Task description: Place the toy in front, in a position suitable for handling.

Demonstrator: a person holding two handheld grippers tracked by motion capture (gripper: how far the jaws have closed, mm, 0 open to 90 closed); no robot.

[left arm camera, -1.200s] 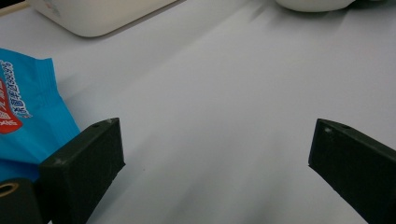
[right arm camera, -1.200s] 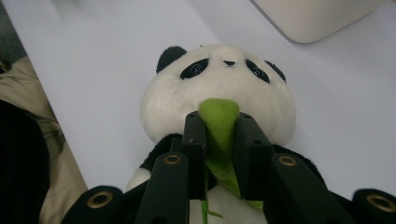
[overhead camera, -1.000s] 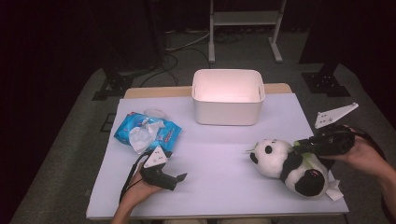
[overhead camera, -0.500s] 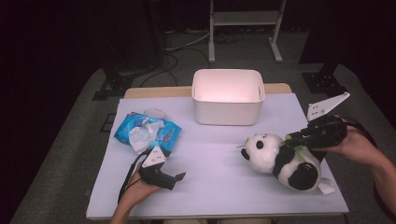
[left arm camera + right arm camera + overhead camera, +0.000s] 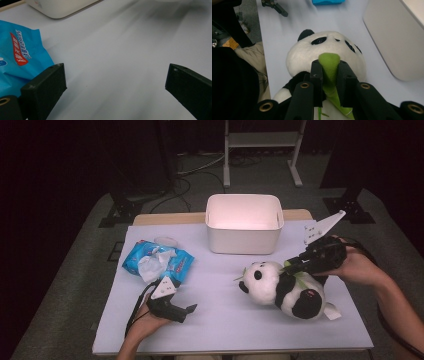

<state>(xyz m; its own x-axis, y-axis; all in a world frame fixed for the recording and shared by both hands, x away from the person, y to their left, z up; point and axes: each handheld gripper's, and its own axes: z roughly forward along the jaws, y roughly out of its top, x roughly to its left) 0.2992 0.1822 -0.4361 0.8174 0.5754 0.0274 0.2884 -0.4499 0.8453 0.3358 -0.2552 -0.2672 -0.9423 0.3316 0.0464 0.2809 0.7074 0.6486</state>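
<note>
Green leaf (image 5: 329, 67) of plush panda (image 5: 282, 287) sits clenched within right tool (image 5: 330, 75).

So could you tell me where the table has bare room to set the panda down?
The widest free patch lies mid-table, between the left gripper, the wipes pack and the panda, in front of the bin. The right side is crowded by the panda and the right gripper holding it.

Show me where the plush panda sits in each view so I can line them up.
High view: plush panda right of centre on the table, the right claw pinching its green leaf.
Left gripper view: not in it.
Right gripper view: panda's head at centre, the leaf between the jaws.
Shared landmark: the white bin.
</note>
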